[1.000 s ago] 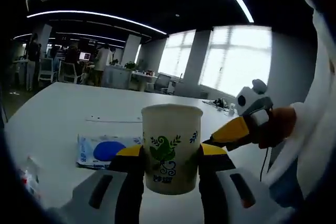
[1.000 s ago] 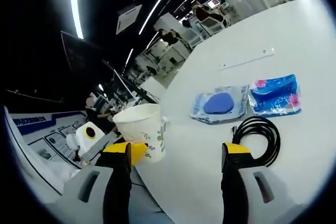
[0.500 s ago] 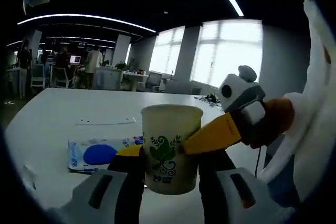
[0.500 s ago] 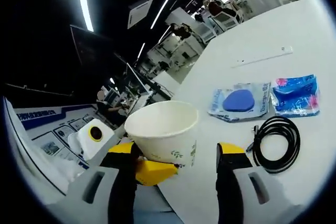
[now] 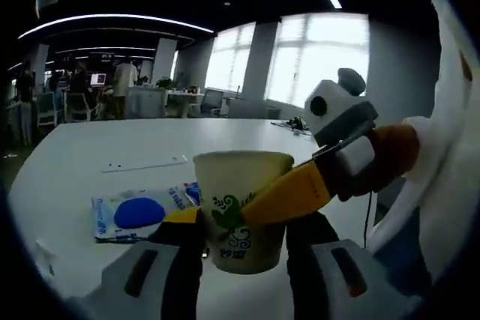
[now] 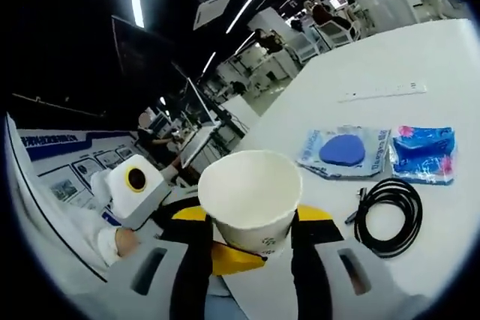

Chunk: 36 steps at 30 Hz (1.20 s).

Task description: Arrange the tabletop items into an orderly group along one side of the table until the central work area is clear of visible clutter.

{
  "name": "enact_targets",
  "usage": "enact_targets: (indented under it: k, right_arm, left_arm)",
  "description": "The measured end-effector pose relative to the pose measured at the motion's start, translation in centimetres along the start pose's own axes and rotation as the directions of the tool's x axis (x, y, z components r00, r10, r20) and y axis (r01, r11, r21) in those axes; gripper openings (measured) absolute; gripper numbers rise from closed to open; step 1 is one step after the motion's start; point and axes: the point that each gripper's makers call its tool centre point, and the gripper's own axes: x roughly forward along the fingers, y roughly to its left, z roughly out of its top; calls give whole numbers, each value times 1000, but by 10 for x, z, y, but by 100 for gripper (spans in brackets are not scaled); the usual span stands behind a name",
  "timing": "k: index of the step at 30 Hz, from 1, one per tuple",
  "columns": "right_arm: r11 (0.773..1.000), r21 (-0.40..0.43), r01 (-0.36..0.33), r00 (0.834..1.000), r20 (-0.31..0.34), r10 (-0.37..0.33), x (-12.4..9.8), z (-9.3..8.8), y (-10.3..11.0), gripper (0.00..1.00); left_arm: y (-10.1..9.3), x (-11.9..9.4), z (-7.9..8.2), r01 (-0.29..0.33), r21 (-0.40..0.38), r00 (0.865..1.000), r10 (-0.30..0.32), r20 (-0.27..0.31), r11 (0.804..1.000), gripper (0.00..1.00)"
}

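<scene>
Two grippers point(image 5: 238, 234) point(image 6: 249, 234) clamp one paper cup point(image 5: 241, 211); beyond their jaws, wipes pack point(image 6: 347, 149), blue packet point(image 6: 424, 154) and cable point(image 6: 390, 215) await arranging.

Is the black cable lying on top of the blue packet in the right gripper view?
No, the coiled black cable lies on the bare white table, just below the blue packet and not on it.
</scene>
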Motion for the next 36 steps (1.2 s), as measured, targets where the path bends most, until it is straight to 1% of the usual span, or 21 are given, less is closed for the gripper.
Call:
enact_targets:
  k: [8, 9, 10, 12, 14, 18, 19, 20, 21, 22, 23, 24, 25, 26, 27, 29, 30, 31, 33, 35, 36]
  right_arm:
    - [999, -26, 38, 999, 27, -38, -4, 7, -10, 38]
    - [998, -36, 51, 998, 26, -50, -6, 7, -13, 38]
    - [997, -46, 62, 998, 28, -60, -8, 7, -16, 37]
    - [995, -62, 81, 997, 21, -80, -10, 6, -21, 37]
    - [992, -77, 98, 995, 6, -98, -12, 3, -26, 37]
    - [982, -143, 123, 992, -24, -128, -12, -4, -30, 37]
    - [979, -156, 128, 990, -29, -134, -11, -6, -31, 37]
    - [979, -162, 127, 990, -36, -134, -11, -7, -31, 37]
    - [976, -176, 127, 989, -47, -137, -10, -8, -31, 37]
    - [974, -186, 127, 989, -50, -138, -10, -8, -30, 37]
    - [972, -200, 124, 989, -56, -138, -9, -9, -30, 37]
    - [971, -203, 123, 989, -58, -137, -9, -9, -30, 37]
    - [970, -212, 120, 989, -65, -136, -9, -10, -29, 37]
    - [969, -215, 119, 988, -67, -136, -9, -10, -29, 37]
    - [966, -231, 117, 987, -79, -139, -9, -11, -30, 37]
    - [960, -255, 115, 986, -92, -142, -8, -14, -31, 37]
    - [957, -268, 111, 985, -102, -142, -8, -16, -31, 37]
    - [956, -271, 108, 984, -106, -142, -7, -17, -31, 37]
    - [955, -279, 103, 983, -116, -140, -7, -19, -30, 37]
    - [949, -300, 99, 982, -127, -142, -7, -21, -29, 37]
    - [947, -308, 95, 982, -129, -141, -7, -21, -29, 37]
  left_arm:
    - [11, -14, -2, -11, 23, 1000, 11, -20, 1000, 38]
    - [17, -19, -2, -30, 22, 999, 30, -20, 999, 37]
    - [28, -25, -4, -70, 6, 997, 71, -22, 998, 36]
    - [41, -35, -4, -106, -1, 994, 106, -26, 994, 34]
    - [47, -42, 4, -123, 0, 992, 123, -8, 992, 33]
    - [52, -48, 25, -122, -28, 992, 123, 24, 992, 32]
    - [48, -47, 32, -109, -7, 994, 109, 29, 994, 31]
    - [43, -46, 35, -86, 59, 996, 85, 19, 995, 31]
    - [36, -44, 36, -53, 140, 998, 56, -16, 989, 31]
    - [31, -42, 37, -27, 185, 999, 34, -38, 982, 31]
    - [23, -40, 40, 20, 227, 998, -7, -59, 974, 31]
    - [19, -39, 42, 38, 236, 998, -24, -66, 971, 31]
    - [6, -37, 48, 119, 272, 991, -98, -89, 955, 31]
    - [2, -37, 49, 140, 285, 989, -117, -96, 948, 31]
    - [-8, -36, 47, 217, 356, 973, -171, -156, 909, 30]
    - [-9, -34, 40, 263, 443, 956, -169, -241, 857, 29]
    - [-9, -33, 35, 293, 495, 941, -157, -298, 818, 28]
    - [-8, -31, 33, 309, 526, 935, -151, -321, 793, 26]
    - [-12, -28, 30, 348, 554, 920, -162, -357, 756, 23]
    - [-17, -25, 28, 384, 547, 907, -194, -373, 744, 21]
    - [-18, -24, 27, 398, 553, 901, -199, -386, 732, 20]
